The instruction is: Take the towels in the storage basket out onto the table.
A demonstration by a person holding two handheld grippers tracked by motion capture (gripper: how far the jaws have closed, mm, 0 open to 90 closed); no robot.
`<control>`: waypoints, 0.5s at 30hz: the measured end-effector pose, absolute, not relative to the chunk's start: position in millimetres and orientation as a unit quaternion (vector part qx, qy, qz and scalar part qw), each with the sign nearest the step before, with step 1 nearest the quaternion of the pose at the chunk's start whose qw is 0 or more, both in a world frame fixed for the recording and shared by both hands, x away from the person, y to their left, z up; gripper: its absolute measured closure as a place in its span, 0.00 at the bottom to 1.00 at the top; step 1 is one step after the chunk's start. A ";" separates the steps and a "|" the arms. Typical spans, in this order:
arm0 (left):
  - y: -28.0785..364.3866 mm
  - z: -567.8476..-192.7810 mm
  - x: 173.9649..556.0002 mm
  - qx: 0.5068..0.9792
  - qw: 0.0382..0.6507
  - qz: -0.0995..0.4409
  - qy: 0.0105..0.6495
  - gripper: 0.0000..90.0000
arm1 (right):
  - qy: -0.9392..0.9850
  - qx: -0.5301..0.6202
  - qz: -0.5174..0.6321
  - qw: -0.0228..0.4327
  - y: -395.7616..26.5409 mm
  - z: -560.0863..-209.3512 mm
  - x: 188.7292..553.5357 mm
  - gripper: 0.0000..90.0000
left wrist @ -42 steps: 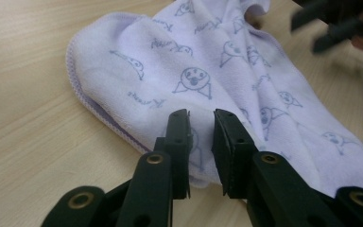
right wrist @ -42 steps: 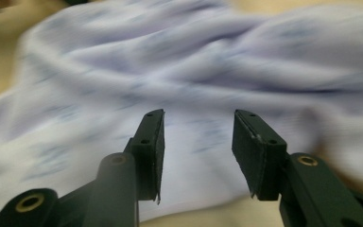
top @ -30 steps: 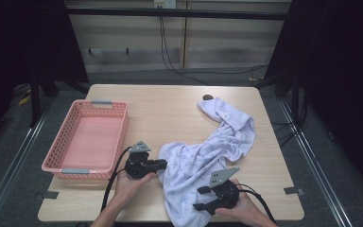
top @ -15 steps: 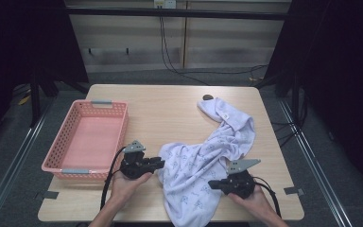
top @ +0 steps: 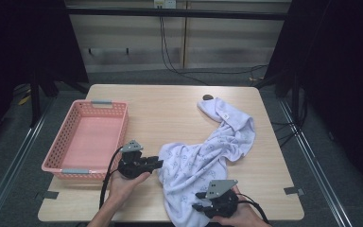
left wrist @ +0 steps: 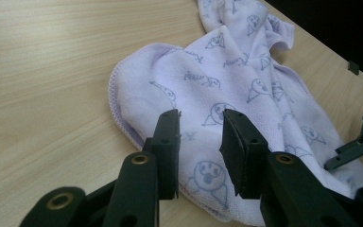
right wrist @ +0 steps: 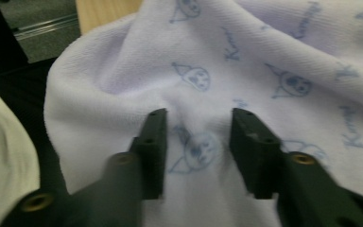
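A pale lilac towel (top: 212,156) printed with small cartoon faces lies crumpled across the right half of the wooden table (top: 170,113). My left gripper (top: 159,164) rests at the towel's left edge. In the left gripper view its jaws (left wrist: 201,120) have just been opening and stand apart over the hemmed edge of the towel (left wrist: 227,71), gripping nothing. My right gripper (top: 196,208) sits on the towel's near end by the table's front edge. Its jaws (right wrist: 196,118) have just been closing and dig into the towel (right wrist: 264,52), with cloth puckered between the pads.
A pink plastic basket (top: 56,165) stands on the table's left side, close to my left hand. A small dark round thing (top: 208,97) lies at the far edge. The right gripper (left wrist: 359,142) shows at the right edge of the left gripper view.
My right gripper swung out to the right, then came back left onto the towel's near end with narrower jaws. The left gripper stayed at the towel's edge and its jaws parted.
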State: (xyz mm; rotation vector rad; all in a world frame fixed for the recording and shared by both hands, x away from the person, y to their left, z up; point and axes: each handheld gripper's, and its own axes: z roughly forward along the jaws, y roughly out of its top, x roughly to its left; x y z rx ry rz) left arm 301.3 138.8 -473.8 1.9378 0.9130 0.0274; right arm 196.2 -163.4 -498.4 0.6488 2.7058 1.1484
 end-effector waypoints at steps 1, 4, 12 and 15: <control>139.5 -473.6 301.2 0.795 0.480 0.011 0.371 0.74 | 0.896 0.219 0.380 0.066 -166.0 -498.0 197.9 0.93; 140.7 -473.2 300.7 0.794 0.481 0.013 0.372 0.74 | 0.892 0.240 0.378 0.052 -175.4 -494.9 203.9 0.98; 139.9 -470.7 302.3 0.796 0.484 0.011 0.362 0.78 | 0.815 0.337 0.463 0.088 -249.6 -450.8 245.5 0.99; 134.3 -473.0 301.5 0.804 0.479 0.007 0.354 0.81 | 0.804 0.373 0.453 0.102 -274.7 -452.7 266.1 0.99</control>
